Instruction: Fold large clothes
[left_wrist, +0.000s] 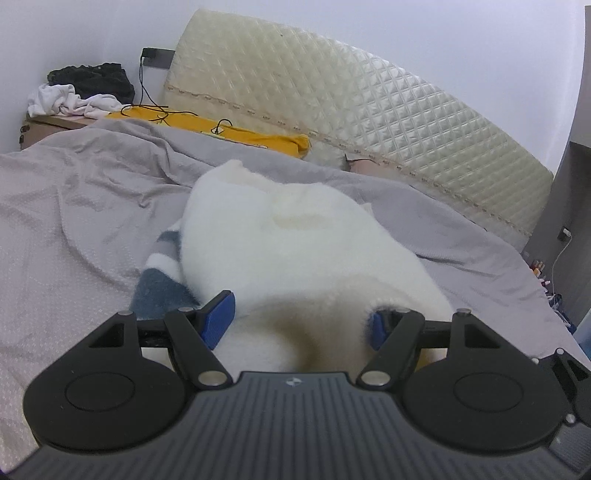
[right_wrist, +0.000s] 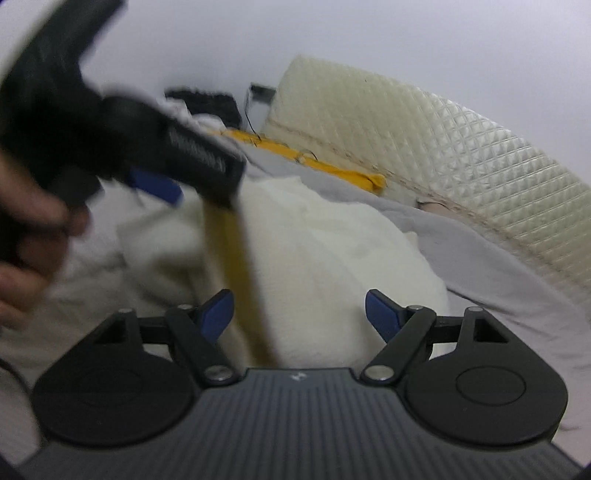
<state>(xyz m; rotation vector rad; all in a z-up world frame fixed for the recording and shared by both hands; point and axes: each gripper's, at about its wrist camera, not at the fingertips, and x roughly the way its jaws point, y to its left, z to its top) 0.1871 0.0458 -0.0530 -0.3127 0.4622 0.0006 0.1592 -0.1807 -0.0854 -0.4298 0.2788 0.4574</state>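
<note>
The left gripper (left_wrist: 299, 317) has its blue fingers (left_wrist: 218, 317) spread wide, with a thick bunch of the fluffy white garment (left_wrist: 295, 236) filling the gap between them. The right-hand pad is half buried in the pile, so the fabric presses against it; whether the fingers are actually squeezing or only straddling the bulk cannot be told. That wide stance suits a plush fabric that bunches thickly, and it reads as a hold meant to carry or steady the near edge for a fold.

Just left of the left-hand finger, a blue-grey and white striped part (left_wrist: 162, 277) of the garment pokes out from under the white mass. Beyond the fingertips the garment mounds up and runs away across the grey bed sheet (left_wrist: 74, 206), which gives a broad soft surface for laying it flat.

The right gripper (right_wrist: 299, 314) has its fingers (right_wrist: 218, 314) apart and clear of the cloth: the white garment lies beyond and between them but no pad visibly presses on it. Up and to the left of these fingers, blurred, the person's hand (right_wrist: 26, 229) carries the other gripper, and a yellowish strip (right_wrist: 240, 280) hangs down just beside the left-hand finger; what it is cannot be told.

Farther out, the quilted cream headboard (left_wrist: 351, 110) stands behind the bed, with a yellow cloth (left_wrist: 258, 138) along its foot.
</note>
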